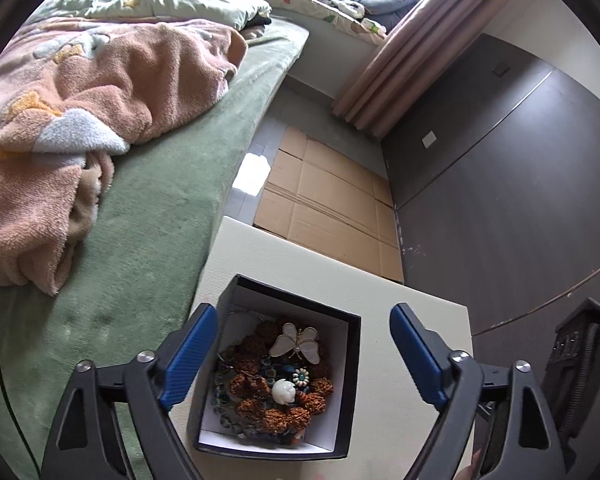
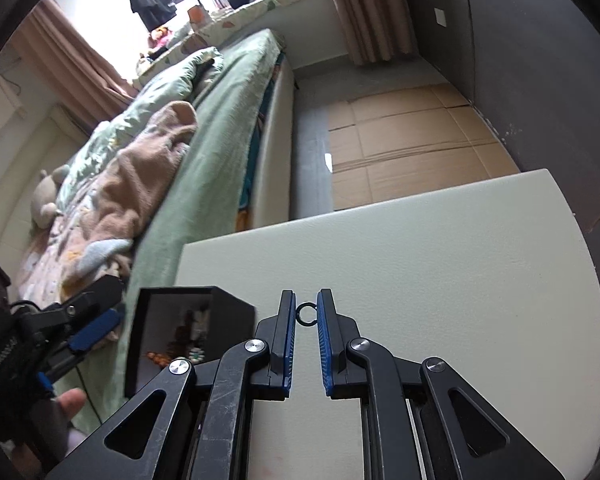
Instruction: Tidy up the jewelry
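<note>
A black open box [image 1: 342, 384] with a white lining stands on the cream table [image 1: 404, 320]. It holds brown bead bracelets [image 1: 268, 392], a white butterfly brooch [image 1: 296, 344], a white bead and small blue pieces. My left gripper [image 1: 302, 354] is open wide, hovering over the box with its jaws on either side. In the right wrist view my right gripper [image 2: 305, 312] is shut on a small dark ring [image 2: 306, 314] pinched at its fingertips, above the table [image 2: 440, 264], to the right of the box [image 2: 228, 312].
A bed with a green cover [image 1: 140, 240] and a peach blanket [image 1: 80, 120] lies to the left of the table. Flattened cardboard [image 1: 332, 200] covers the floor beyond it. A dark wall [image 1: 520, 200] and curtain [image 1: 412, 48] stand on the right.
</note>
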### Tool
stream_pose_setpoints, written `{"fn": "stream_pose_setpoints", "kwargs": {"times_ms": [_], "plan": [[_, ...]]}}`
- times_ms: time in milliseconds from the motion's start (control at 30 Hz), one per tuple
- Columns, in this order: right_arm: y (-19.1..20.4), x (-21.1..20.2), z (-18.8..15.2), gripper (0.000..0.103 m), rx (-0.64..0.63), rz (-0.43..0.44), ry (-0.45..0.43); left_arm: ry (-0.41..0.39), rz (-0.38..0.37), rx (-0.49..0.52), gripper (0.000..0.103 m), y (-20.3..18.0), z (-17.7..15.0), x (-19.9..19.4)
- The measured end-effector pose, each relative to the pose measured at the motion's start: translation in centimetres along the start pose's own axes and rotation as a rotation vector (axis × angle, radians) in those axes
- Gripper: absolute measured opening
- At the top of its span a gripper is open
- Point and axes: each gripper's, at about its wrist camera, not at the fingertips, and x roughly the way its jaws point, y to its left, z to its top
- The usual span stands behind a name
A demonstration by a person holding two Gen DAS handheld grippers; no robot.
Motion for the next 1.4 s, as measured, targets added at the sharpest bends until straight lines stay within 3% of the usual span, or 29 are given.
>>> {"fn": "stream_pose_setpoints", "kwargs": {"times_ms": [133,400,433,467,500,633,733,867,967,1067,1233,1400], "plan": [[2.1,-0.3,0.0,0.013,-0.024,0.103,-0.028,-0.017,0.022,-0.027,0.095,1.0,0.1,-0.6],[6.0,-0.6,-1.0,0.014,-0.038,0.33,-0.076,-0.026,0.067,-0.099,0.095,3.8,-0.1,-1.7],[6.1,-0.4,-1.0,0.019,-0.029,0.359,-0.07,-0.031,0.072,-0.101,0.095,4.0,-0.1,-1.9],[6.3,-0.2,-1.1,0.041,-0.017,0.373,-0.051,-0.035,0.077,-0.1,0.095,4.0,-0.2,-2.0],[6.2,0.0,-1.2,0.064,0.0,0.375,-0.038,-0.038,0.08,-0.096,0.095,4.1,-0.2,-2.1],[5.5,-0.9,-1.7,0.068,0.027,0.365,-0.069,-0.034,0.078,-0.066,0.103,3.7,-1.0,-2.5],[4.7,-1.8,-2.1,0.069,0.038,0.336,-0.075,-0.04,0.075,-0.033,0.103,3.0,-1.6,-2.9],[3.3,-3.3,-2.6,0.09,0.048,0.306,-0.082,-0.051,0.081,0.017,0.103,1.7,-2.5,-3.6],[2.4,-4.7,-3.1,0.091,0.049,0.285,-0.088,-0.061,0.081,0.051,0.103,0.6,-3.3,-4.1],[1.5,-6.2,-3.6,0.103,0.037,0.276,-0.113,-0.069,0.081,0.106,0.103,-0.7,-4.2,-4.7],[0.0,-8.6,-4.3,0.103,0.023,0.232,-0.15,-0.095,0.081,0.19,0.103,-2.6,-5.6,-5.8],[-1.6,-10.8,-4.7,0.103,0.038,0.16,-0.185,-0.139,0.071,0.199,0.103,-3.8,-6.6,-7.3]]}}
